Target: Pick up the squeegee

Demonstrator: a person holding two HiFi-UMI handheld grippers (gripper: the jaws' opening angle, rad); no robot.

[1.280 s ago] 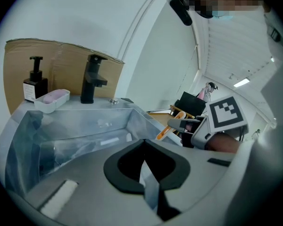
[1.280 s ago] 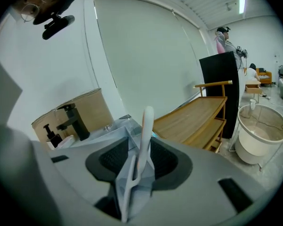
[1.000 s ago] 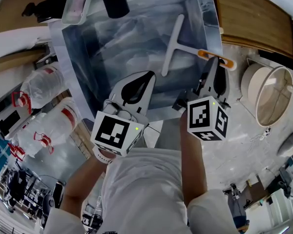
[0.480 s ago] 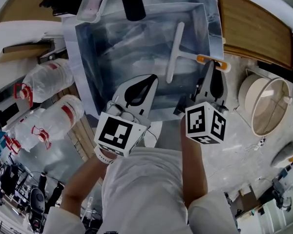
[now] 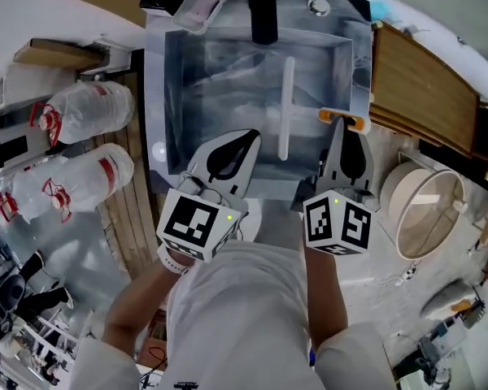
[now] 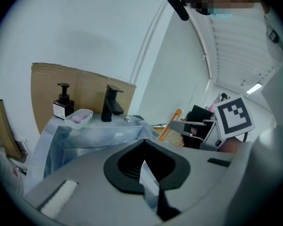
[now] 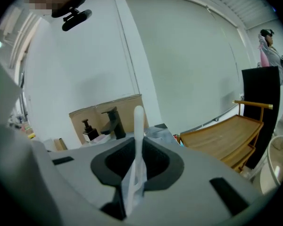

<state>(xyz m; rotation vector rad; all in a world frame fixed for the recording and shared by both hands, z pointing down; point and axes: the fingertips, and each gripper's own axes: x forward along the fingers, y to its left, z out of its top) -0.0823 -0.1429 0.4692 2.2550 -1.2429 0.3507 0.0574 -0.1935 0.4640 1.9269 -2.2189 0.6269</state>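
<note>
- person in white top nearest the camera, forearms reaching toward the sink (image 5: 156,96), one gripper per hand, marker cubes on the near end of each.
- left gripper (image 5: 251,134): jaws closed, tips meeting, nothing pinched; tips sit over the sink's near edge, approx. mid-width.
- right gripper (image 5: 338,125): clamped on the squeegee (image 5: 286,104). Its own view shows a slim white part standing up btwn the pads, squeezed from both sides. Tips are over the sink's near-right part.
- squeegee: white T over the sink basin, right of centre. Long white bar runs near-to-far; short stem goes right to an orange end (image 5: 342,119) at the right gripper's tips. Can't tell from above whether it touches the sink bottom.
- sink: rectangular, lined w/ clear plastic sheet that laps over the rims.
- on the sink's far rim: black faucet (image 5: 264,10) at centre, soap dish (image 5: 199,5) w/ pink bar just left of it, dark pump bottle (image 6: 62,102) further left.
- brown cardboard (image 6: 85,86) stands behind the sink, against the wall.
- left of sink: two clear water jugs (image 5: 85,108) w/ red trim, on their sides.
- right of sink: wooden rack (image 5: 423,88); nearer than that, a round pale tub (image 5: 427,210).
</note>
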